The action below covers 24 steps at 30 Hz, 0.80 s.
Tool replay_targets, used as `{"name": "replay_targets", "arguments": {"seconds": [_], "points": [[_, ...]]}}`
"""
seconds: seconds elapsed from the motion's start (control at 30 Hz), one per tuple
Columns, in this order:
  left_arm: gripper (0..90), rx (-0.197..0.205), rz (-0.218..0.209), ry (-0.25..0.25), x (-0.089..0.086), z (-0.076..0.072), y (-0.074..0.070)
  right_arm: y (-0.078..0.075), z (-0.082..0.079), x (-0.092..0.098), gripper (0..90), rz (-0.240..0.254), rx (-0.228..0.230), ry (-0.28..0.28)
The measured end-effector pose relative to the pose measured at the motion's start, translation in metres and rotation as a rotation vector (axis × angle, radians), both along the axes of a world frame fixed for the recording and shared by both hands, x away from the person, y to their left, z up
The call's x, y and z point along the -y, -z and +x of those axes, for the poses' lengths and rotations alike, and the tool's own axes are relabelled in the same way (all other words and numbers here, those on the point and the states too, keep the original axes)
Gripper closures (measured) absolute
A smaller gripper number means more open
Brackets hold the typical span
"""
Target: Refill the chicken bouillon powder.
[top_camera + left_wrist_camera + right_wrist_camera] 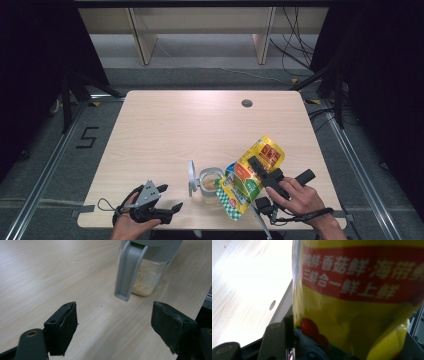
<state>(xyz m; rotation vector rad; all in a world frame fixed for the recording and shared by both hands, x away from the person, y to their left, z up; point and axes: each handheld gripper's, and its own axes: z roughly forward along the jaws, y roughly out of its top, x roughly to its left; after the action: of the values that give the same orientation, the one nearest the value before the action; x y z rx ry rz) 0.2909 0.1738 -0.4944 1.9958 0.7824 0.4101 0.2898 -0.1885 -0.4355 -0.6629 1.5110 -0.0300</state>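
Fingers first, from my left side: my left gripper (169,197) rests low at about seven o'clock on the wooden table (165,125), near its front edge, held in my left hand (131,220), with the grey three-cornered plate (148,193) on top. Its jaws are spread wide with nothing between them; in the left gripper view they stand well apart over bare wood (50,277), pointing toward the jar.

Toward six o'clock, just beyond those open jaws, stands a clear jar (210,186) with a grey flip lid (191,177) swung open and standing up on its left side. In the left gripper view the grey lid arm (128,270) hangs down the front of the jar (147,277), and a pale, sandy granular fill (145,283) lies in the bottom.

At about five o'clock, my right gripper (257,167) is clamped on a yellow seasoning pouch (250,177) with red and green print. The pouch is tilted, its lower end down beside the jar's mouth and its upper end raised toward two o'clock. My right hand (300,197) holds the gripper from behind, a cable (300,217) looping at the wrist. In the right gripper view the pouch (352,315) sits pinched between the jaws, its red band of white characters (362,272) close to the lens.
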Motion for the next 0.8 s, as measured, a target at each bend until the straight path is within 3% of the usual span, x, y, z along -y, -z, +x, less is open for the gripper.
{"name": "replay_targets", "arguments": {"seconds": [0.03,0.1,0.17,0.2,0.33,0.37,0.4,0.47,0.5,0.57,0.73,0.77,0.8], "points": [[20.8,-0.016,-0.021,-0.018,0.0015,-0.0017,0.0013,0.0002,0.0001,0.0005,47.0,-0.001,-0.001,0.004],[20.8,-0.021,-0.013,-0.013,0.0011,-0.0015,0.001,-0.0009,0.0015,0.0,47.1,-0.016,0.005,-0.005],[20.8,0.004,-0.003,-0.001,0.0004,0.0002,0.0005,-0.0008,0.0013,-0.0001,47.1,-0.014,0.005,-0.002],[20.8,-0.016,-0.019,-0.015,0.0015,-0.0015,0.0012,0.0,0.0006,0.0004,47.1,-0.008,-0.002,0.005],[20.8,-0.021,-0.01,-0.011,0.0006,-0.0012,0.0003,0.0002,-0.0002,-0.0002,47.1,0.005,-0.003,-0.003],[20.8,0.002,-0.001,0.0,-0.0001,0.0,-0.0001,-0.0001,0.0001,0.0003,47.1,0.003,-0.003,0.0],[20.8,-0.016,-0.021,-0.018,0.0015,-0.0017,0.0011,-0.0011,0.0013,0.0005,47.1,-0.006,0.003,-0.006],[20.8,-0.022,-0.002,-0.009,0.0006,-0.0016,0.0006,-0.0008,0.0023,0.0021,47.1,-0.007,0.0,0.002],[20.8,-0.023,-0.007,-0.013,0.001,-0.0014,0.0007,0.0016,0.0029,0.0025,47.1,0.031,-0.014,-0.003],[20.8,-0.003,0.005,-0.001,0.0001,0.0001,-0.0002,-0.0002,0.0018,0.0006,47.1,-0.007,0.0,-0.002],[20.8,-0.007,0.004,0.001,-0.0001,-0.0001,0.0004,0.001,0.0011,0.0004,47.1,0.002,-0.009,0.002],[20.8,-0.016,-0.021,-0.018,0.0015,-0.0013,0.0013,0.0001,0.0021,0.0005,47.1,-0.007,-0.002,-0.004],[20.8,-0.014,-0.015,-0.012,0.001,-0.001,0.001,-0.0002,0.0024,0.0007,47.1,-0.007,-0.002,-0.006]]}}
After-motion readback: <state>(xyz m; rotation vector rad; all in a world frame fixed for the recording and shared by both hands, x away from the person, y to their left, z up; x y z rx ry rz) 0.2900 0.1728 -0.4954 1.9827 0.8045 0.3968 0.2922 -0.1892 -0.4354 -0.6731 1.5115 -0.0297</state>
